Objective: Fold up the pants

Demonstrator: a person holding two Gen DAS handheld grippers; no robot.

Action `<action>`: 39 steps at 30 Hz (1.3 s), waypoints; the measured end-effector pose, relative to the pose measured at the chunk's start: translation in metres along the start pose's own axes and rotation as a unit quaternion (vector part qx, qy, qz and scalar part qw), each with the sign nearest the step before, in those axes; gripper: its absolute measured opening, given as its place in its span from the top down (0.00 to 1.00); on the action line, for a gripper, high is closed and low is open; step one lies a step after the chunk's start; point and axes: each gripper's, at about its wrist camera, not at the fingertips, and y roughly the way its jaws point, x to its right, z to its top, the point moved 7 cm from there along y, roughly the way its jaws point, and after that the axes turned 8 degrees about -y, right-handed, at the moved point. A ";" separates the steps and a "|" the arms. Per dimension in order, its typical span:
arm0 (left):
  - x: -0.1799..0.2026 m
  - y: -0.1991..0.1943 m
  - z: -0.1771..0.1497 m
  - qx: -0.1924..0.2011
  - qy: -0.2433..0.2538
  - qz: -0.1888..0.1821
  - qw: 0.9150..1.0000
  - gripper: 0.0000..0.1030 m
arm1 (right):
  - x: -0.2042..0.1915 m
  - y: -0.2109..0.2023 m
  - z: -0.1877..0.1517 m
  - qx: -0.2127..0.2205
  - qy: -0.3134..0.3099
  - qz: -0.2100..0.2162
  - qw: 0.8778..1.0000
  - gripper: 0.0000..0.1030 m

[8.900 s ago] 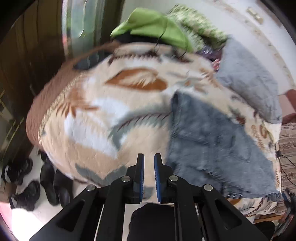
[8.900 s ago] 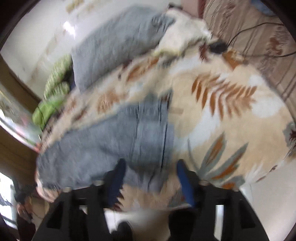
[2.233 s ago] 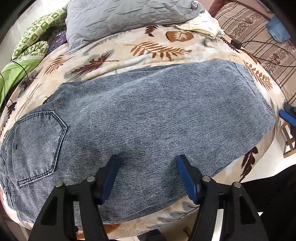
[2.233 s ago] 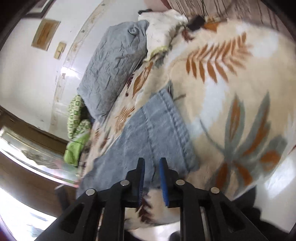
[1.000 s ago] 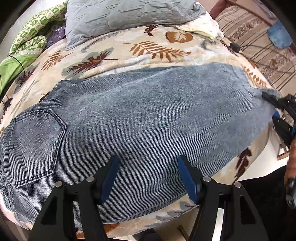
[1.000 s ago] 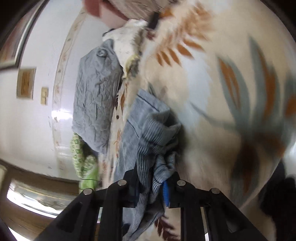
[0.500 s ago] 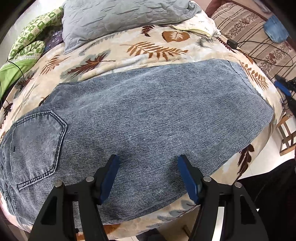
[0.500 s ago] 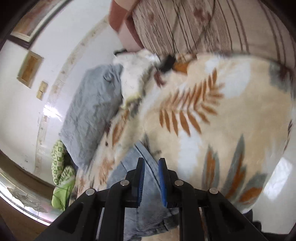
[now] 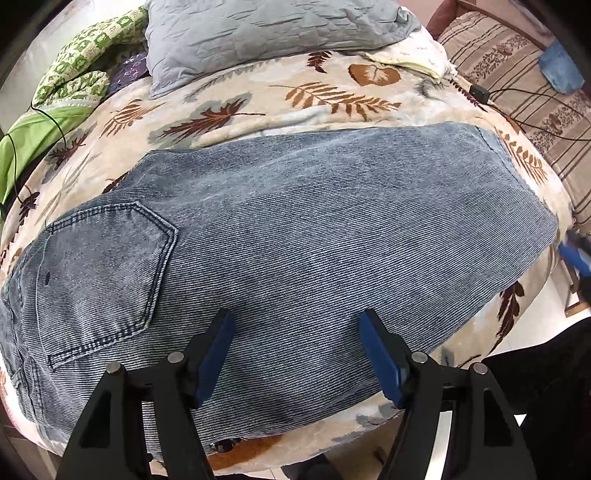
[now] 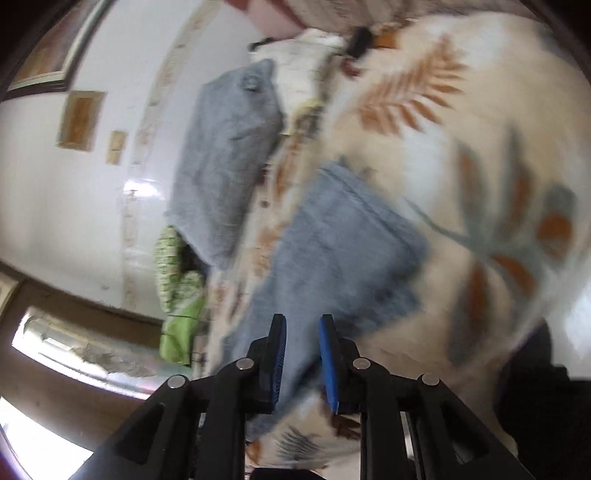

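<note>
Blue denim pants (image 9: 295,236) lie flat across a leaf-print blanket (image 9: 258,92), back pocket (image 9: 107,266) at the left, leg hem at the right. My left gripper (image 9: 297,339) is open and empty, hovering over the near edge of the pants. My right gripper (image 10: 302,339) is nearly closed with a narrow gap and holds nothing; it sits over the hem end of the pants (image 10: 332,251), in a blurred view. Its blue tip shows at the right edge of the left wrist view (image 9: 576,258).
A grey pillow (image 9: 266,33) and green clothes (image 9: 70,85) lie at the far side of the bed. A striped couch (image 9: 517,66) with cables stands at the right. A dark-clothed leg (image 9: 546,387) is at the bed's near right corner.
The right gripper held the bunched hem a second ago, then let it go; the hem lies flat again. The right gripper has swung back over the hem. The left gripper has stayed open in place.
</note>
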 end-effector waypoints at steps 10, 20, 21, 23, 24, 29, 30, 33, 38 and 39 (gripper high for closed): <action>-0.001 -0.002 -0.001 -0.005 -0.007 -0.004 1.000 0.31 | 0.042 0.029 0.006 0.007 0.156 0.049 0.987 0.78; -0.002 -0.003 0.000 -0.012 -0.013 -0.010 1.000 0.31 | 0.039 0.035 0.010 0.004 0.180 0.039 0.983 0.67; -0.003 -0.003 0.001 -0.012 -0.014 -0.011 1.000 0.31 | 0.039 0.034 0.007 0.000 0.182 0.034 0.983 0.60; -0.003 -0.002 0.001 -0.012 -0.015 -0.011 1.000 0.31 | 0.037 0.030 0.003 0.008 0.180 0.043 0.983 0.39; -0.002 -0.002 0.002 -0.012 -0.014 -0.011 1.000 0.31 | 0.034 0.030 0.002 0.010 0.174 0.043 0.984 0.37; -0.002 -0.002 0.002 -0.011 -0.013 -0.012 1.000 0.31 | 0.034 0.040 0.010 0.016 0.168 0.046 0.985 0.37; -0.002 -0.002 0.002 -0.011 -0.013 -0.011 1.000 0.31 | 0.032 0.041 0.013 0.019 0.156 0.042 0.987 0.37; -0.002 -0.003 0.002 -0.011 -0.014 -0.011 1.000 0.31 | 0.030 0.042 0.020 0.034 0.147 0.041 0.988 0.59; -0.003 -0.002 0.002 -0.015 -0.018 -0.017 1.000 0.31 | 0.033 0.053 0.027 0.023 0.112 0.003 0.993 0.90; -0.003 -0.002 0.002 -0.016 -0.020 -0.017 1.000 0.31 | 0.032 0.052 0.028 0.025 0.091 -0.013 0.995 0.91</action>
